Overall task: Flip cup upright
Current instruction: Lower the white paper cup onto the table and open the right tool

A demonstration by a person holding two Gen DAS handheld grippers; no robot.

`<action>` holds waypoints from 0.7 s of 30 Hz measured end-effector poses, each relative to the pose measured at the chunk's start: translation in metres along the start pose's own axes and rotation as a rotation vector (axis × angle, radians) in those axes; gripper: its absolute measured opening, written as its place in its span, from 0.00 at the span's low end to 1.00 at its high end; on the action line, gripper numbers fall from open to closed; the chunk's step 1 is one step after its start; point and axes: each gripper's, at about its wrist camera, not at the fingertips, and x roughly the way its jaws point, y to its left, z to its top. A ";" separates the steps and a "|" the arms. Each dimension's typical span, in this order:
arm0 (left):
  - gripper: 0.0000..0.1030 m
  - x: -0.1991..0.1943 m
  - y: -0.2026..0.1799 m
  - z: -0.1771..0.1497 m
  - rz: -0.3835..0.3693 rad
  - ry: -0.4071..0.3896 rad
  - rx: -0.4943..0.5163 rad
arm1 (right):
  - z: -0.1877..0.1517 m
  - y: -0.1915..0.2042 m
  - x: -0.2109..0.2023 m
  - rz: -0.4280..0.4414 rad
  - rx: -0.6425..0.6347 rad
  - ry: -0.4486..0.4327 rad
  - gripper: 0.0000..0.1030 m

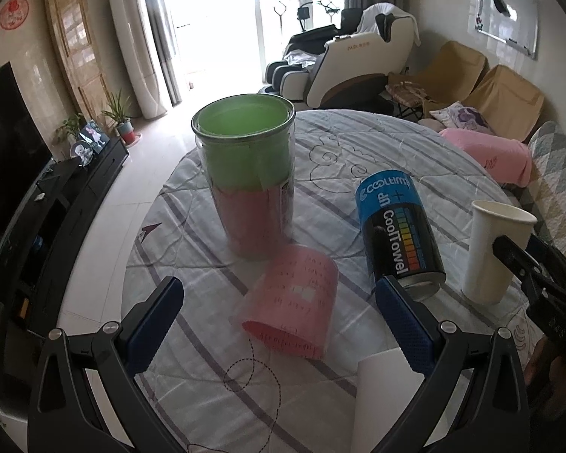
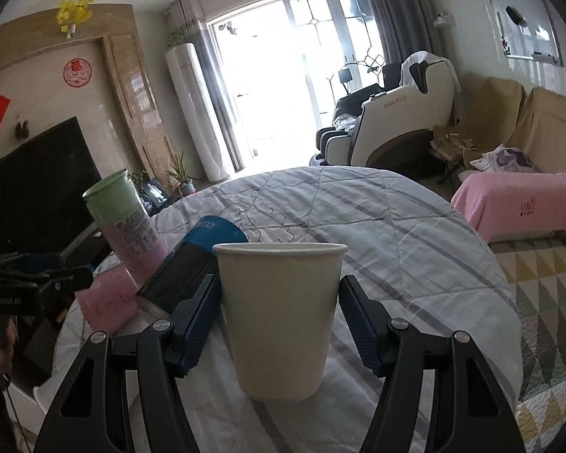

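The right gripper (image 2: 279, 324) stands with its jaws spread to either side of the white paper cup (image 2: 281, 317). A gap shows between each blue pad (image 2: 198, 326) and the cup wall, so the jaws are open and hold nothing. The cup stands upright, mouth up, base on the striped tablecloth (image 2: 396, 226) near the table's near edge.

The left gripper (image 1: 279, 321) is also open and empty. It hovers over a pink cup (image 1: 292, 304) that lies on its side between the fingers, mouth toward the camera. Just beyond it stand a tall clear tumbler (image 1: 245, 173) with green and pink liners and a tilted blue-and-black towel can (image 1: 398, 232), which leans close to the left gripper's right pad.

Judged from this layout, the flip of the white cup is complete and the step in hand is release. The next move calls for a straight withdrawal of the right gripper, without brushing the light cup.
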 end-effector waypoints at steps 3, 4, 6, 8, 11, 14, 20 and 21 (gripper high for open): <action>1.00 -0.002 0.000 -0.002 0.001 0.004 0.003 | -0.005 0.003 -0.009 -0.005 -0.013 -0.015 0.64; 1.00 -0.003 0.000 -0.004 0.000 0.005 0.003 | -0.007 0.004 -0.012 -0.009 -0.021 -0.017 0.64; 1.00 -0.004 -0.001 -0.005 -0.003 0.006 0.006 | -0.010 0.007 -0.014 -0.006 -0.024 -0.019 0.64; 1.00 -0.005 -0.001 -0.005 -0.006 0.005 0.004 | -0.011 0.007 -0.015 0.000 -0.017 -0.005 0.66; 1.00 -0.009 -0.001 -0.006 -0.011 0.002 0.001 | -0.011 0.010 -0.016 -0.024 -0.020 0.012 0.79; 1.00 -0.016 0.000 -0.007 -0.015 -0.008 0.003 | -0.017 0.015 -0.020 -0.033 -0.026 0.029 0.79; 1.00 -0.037 0.001 -0.012 -0.025 -0.043 0.006 | -0.022 0.029 -0.035 -0.099 -0.064 0.056 0.79; 1.00 -0.043 0.001 -0.014 -0.023 -0.054 0.006 | -0.022 0.031 -0.038 -0.103 -0.065 0.056 0.80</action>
